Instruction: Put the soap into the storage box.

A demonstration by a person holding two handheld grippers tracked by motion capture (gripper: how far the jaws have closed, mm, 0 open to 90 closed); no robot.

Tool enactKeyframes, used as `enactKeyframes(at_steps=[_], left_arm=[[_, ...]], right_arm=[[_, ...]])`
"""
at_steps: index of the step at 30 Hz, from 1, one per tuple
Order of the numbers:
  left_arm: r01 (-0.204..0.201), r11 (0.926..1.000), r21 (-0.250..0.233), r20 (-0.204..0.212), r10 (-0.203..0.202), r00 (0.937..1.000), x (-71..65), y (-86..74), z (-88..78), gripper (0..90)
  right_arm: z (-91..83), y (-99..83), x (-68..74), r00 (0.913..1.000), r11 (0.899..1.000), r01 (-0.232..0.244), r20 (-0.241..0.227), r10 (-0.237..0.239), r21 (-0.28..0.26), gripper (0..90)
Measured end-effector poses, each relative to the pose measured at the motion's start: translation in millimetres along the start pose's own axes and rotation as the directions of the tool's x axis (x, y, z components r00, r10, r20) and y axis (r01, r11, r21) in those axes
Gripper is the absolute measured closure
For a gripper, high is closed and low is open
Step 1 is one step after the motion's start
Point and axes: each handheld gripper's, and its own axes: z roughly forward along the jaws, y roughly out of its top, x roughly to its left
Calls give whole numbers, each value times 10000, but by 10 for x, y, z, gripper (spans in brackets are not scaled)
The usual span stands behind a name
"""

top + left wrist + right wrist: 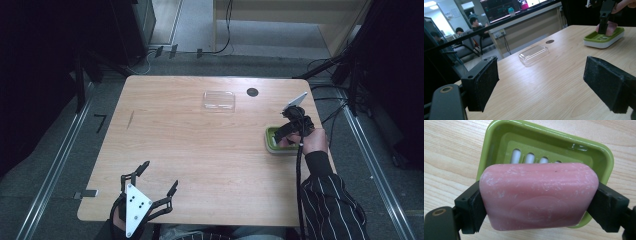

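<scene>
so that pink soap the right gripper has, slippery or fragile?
Likely rigid: the soap keeps its block shape between the right gripper's pads. Probably a bit slippery, given its smooth rounded edges and waxy, scuffed surface. Unlikely to roll, since it is flat and wide above the green dish.

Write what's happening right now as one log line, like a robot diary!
right gripper: shut on pink soap bar, over green soap dish | left gripper: open, idle near table's front edge | clear lid: on table, untouched
</scene>
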Motion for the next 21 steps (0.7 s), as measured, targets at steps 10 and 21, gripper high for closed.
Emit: enactKeyframes(at_steps=[10,21], left_arm=[[-10,10000,9,3,10,10000,4,-2,-1,131],[2,10000,4,6,-2,10000,6,-1,-2,131]], right_arm=[[80,75,11,9995,9995,-307,6,307,-23,139],[147,85,-22,9969,9969,-789,25,789,7,139]])
